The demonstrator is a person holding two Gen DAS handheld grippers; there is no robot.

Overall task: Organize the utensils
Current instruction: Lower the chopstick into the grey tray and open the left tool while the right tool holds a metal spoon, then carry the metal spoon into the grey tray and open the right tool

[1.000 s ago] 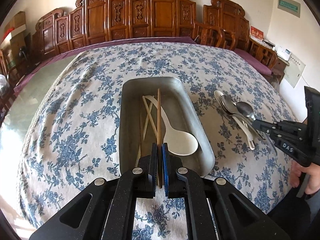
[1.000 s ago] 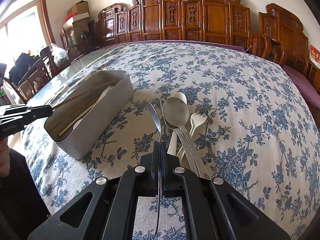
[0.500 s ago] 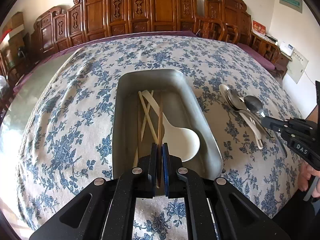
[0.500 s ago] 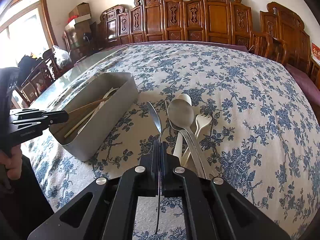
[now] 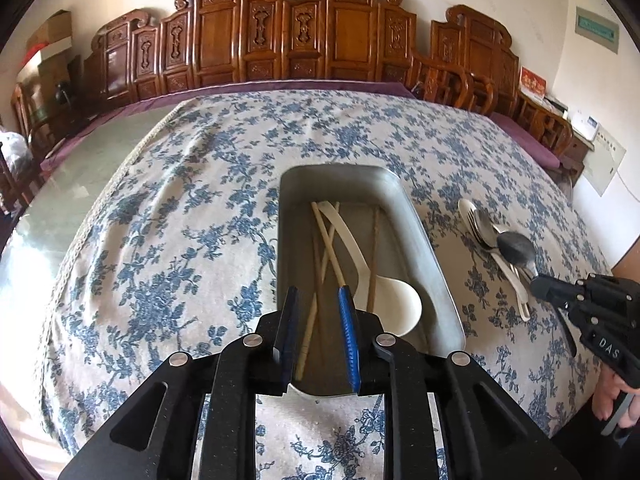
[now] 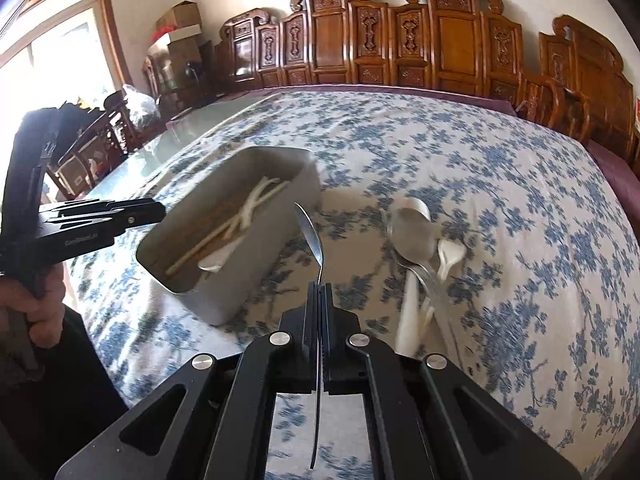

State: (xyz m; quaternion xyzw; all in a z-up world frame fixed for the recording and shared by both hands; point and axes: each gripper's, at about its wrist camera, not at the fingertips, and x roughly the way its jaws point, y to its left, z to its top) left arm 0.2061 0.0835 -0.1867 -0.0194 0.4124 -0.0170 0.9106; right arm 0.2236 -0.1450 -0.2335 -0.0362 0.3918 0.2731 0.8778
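Blue-flowered cloth point(image 5: 168, 240) is covering the desk nearest both cameras, lying a little wrinkled over a glass top point(image 5: 60, 184) that is showing bare along the left edge. Low in the left wrist view, the left tongs point(image 5: 318, 324) are standing spread with nothing between them, hanging over the near end of the grey metal tray point(image 5: 420, 236). Inside the tray, wooden chopsticks point(image 5: 328, 240) are lying crossed over a white plastic ladle point(image 5: 394, 308). In the right wrist view, the right tongs point(image 6: 319, 296) are pressed together on the handle of a metal spoon point(image 6: 310, 232), holding it off the cloth with its bowl pointing away, just beside the tray's right wall. To the right of the tray, a heap of loose utensils point(image 6: 420, 256) is resting on the cloth: metal spoons overlapping a white plastic spoon and fork. Beyond the desk's far edge, a purple underlay point(image 5: 280, 88) is peeking out, and carved wooden chairs point(image 5: 288, 36) are lining a pale wall. Cardboard boxes point(image 6: 180, 28) are sitting stacked in the far left corner, near a bright window point(image 6: 60, 60).
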